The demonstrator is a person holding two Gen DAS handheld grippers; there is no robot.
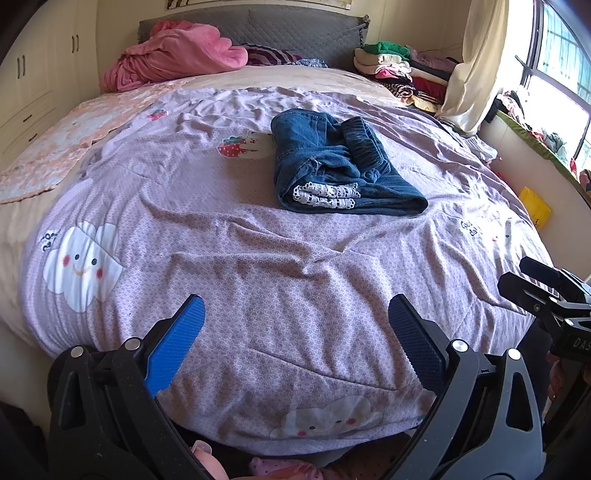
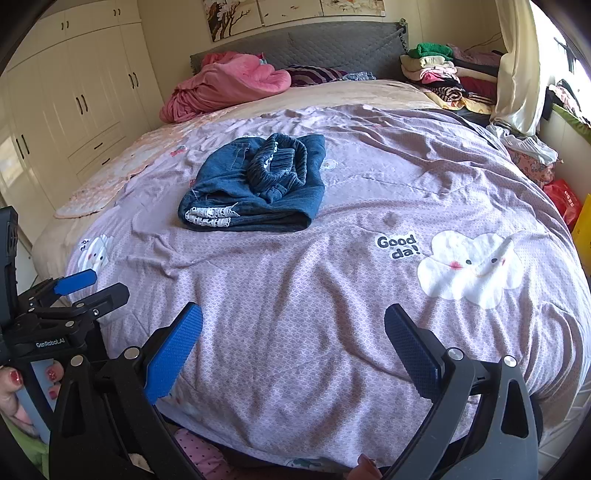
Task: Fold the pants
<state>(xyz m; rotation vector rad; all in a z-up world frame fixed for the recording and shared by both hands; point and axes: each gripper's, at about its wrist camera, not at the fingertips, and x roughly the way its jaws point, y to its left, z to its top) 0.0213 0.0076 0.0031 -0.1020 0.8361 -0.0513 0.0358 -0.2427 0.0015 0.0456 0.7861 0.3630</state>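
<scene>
Already folded into a thick bundle, the pants (image 1: 343,166) lie on the bed's purple cover (image 1: 258,280), a little above the middle of the left wrist frame and left of centre in the upper half of the right wrist frame (image 2: 258,184). They are dark blue denim; the gathered waistband rests on top and a strip of white lace shows at the near left corner of the bundle.

Both grippers hang over the near edge of the bed, well apart from the pants. The left gripper (image 1: 295,339) has its blue fingers (image 1: 177,343) spread wide with nothing between them. The right gripper (image 2: 293,343) likewise has its fingers (image 2: 173,350) wide apart and empty. A hand (image 2: 14,391) with red nails grips the left gripper's handle at the lower left of the right wrist frame.

Farther off, a pink blanket (image 1: 173,55) is heaped against the grey headboard (image 1: 288,33) in the upper left, and a stack of folded clothes (image 1: 399,70) sits in the upper right beside a pale curtain (image 1: 476,62). White cupboards (image 2: 74,99) fill the left wall.
</scene>
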